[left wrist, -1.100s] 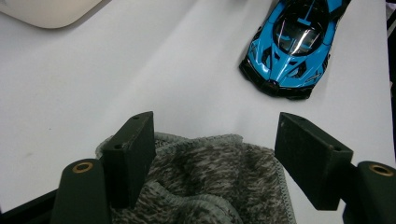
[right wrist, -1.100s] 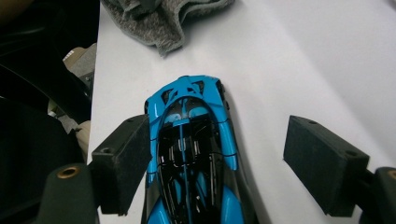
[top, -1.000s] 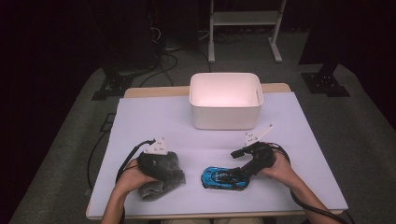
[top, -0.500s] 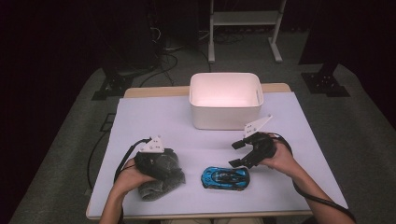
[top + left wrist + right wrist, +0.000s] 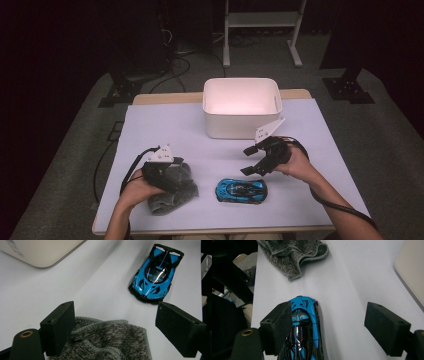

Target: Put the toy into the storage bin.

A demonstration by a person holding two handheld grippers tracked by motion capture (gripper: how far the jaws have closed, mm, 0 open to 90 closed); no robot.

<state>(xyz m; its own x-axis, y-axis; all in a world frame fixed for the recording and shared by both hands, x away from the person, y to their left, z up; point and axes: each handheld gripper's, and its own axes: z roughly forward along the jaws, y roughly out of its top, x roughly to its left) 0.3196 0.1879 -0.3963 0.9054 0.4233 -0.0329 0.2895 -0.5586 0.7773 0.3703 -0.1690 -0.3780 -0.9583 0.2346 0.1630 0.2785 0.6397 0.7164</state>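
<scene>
The left gripper sits low over a soft grey knitted cloth that lies crumpled near the front left of the white table; its jaws have just been opening and now stand wide apart, with the cloth lying loose between them. The right gripper is held up in the air with its jaws spread wide and holding nothing, just above and behind a shiny blue and black toy car. The car rests on the table, near the cloth, and a white plastic tub stands farther back.
</scene>
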